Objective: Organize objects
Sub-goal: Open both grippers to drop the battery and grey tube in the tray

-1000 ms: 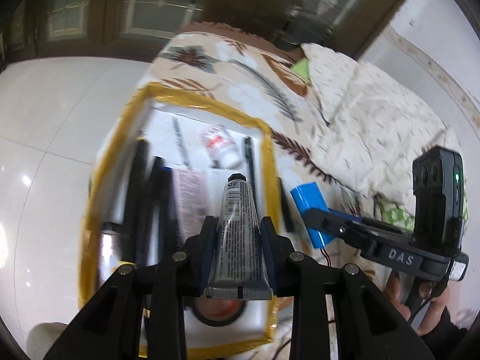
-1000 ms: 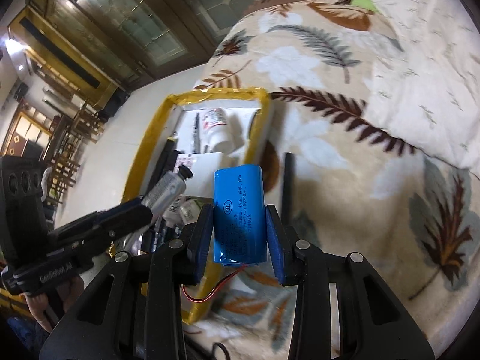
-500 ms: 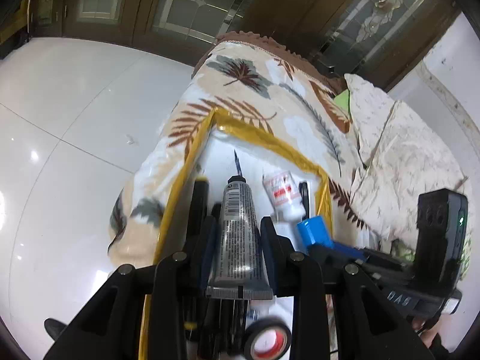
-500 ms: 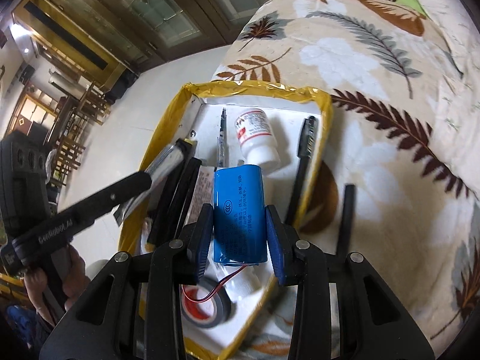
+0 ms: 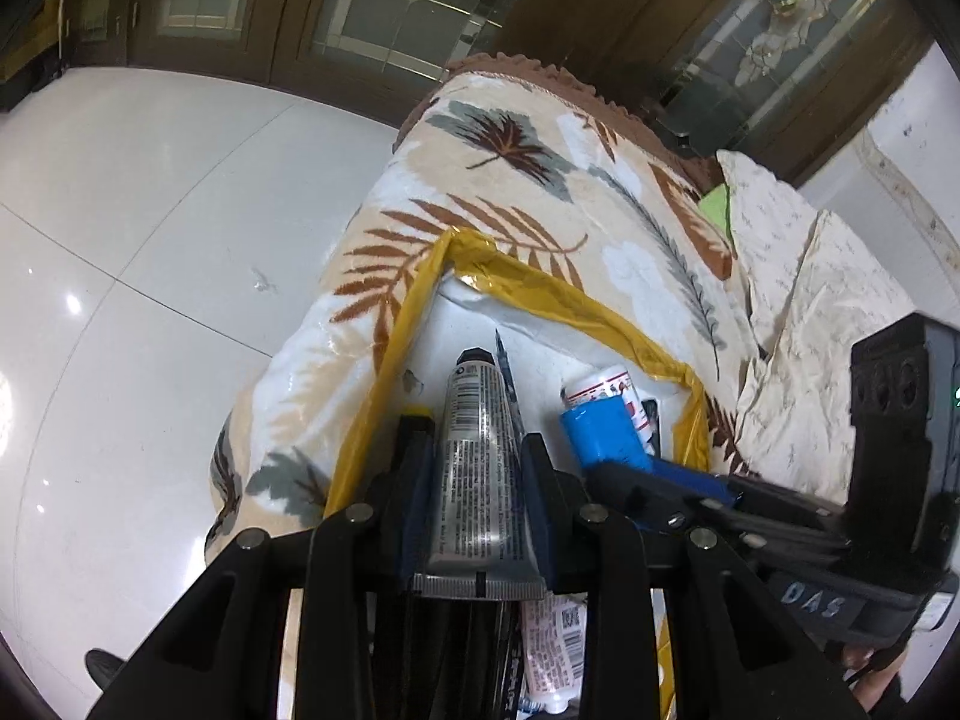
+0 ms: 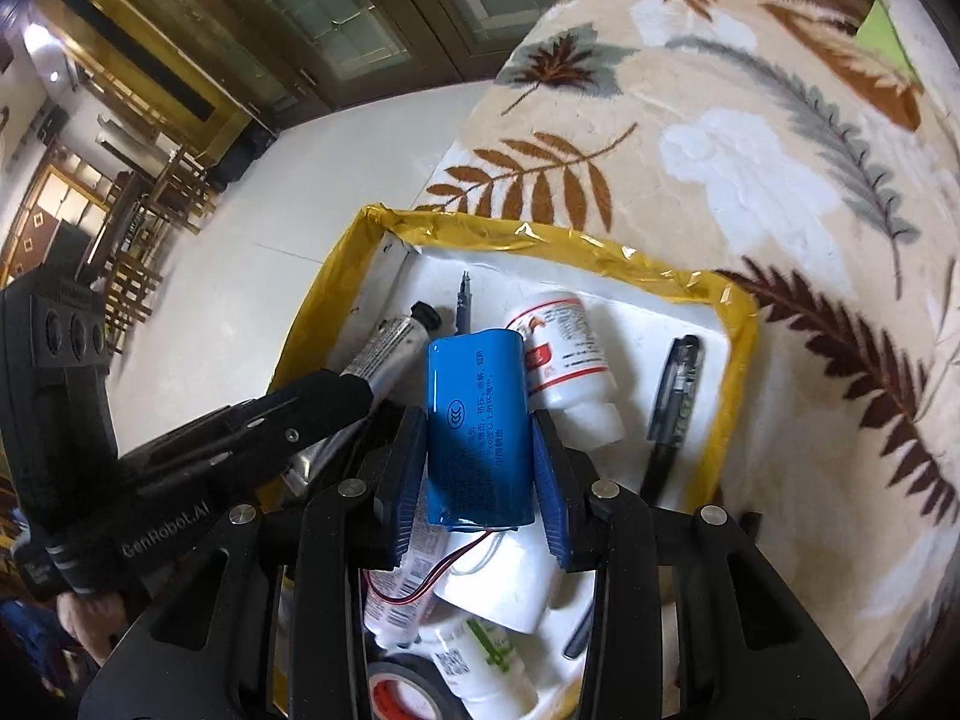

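Observation:
A white box with a yellow taped rim (image 5: 414, 324) (image 6: 732, 372) lies on a leaf-patterned blanket. My left gripper (image 5: 480, 480) is shut on a silver tube (image 5: 477, 450) and holds it over the box's left side. My right gripper (image 6: 477, 462) is shut on a blue battery pack (image 6: 477, 420) with red and white wires, over the box's middle. The battery pack also shows in the left wrist view (image 5: 603, 435), and the tube in the right wrist view (image 6: 390, 348).
In the box lie a white bottle with a red label (image 6: 564, 348), a black pen (image 6: 675, 396), a thin pen (image 6: 463, 300), other tubes and bottles, and a roll of black tape (image 6: 408, 690). The blanket (image 6: 750, 180) spreads right; white tiled floor (image 5: 120, 240) lies left.
Both grippers have moved forward over the box with their loads and now sit lower and nearer its far end. The box fills more of both views.

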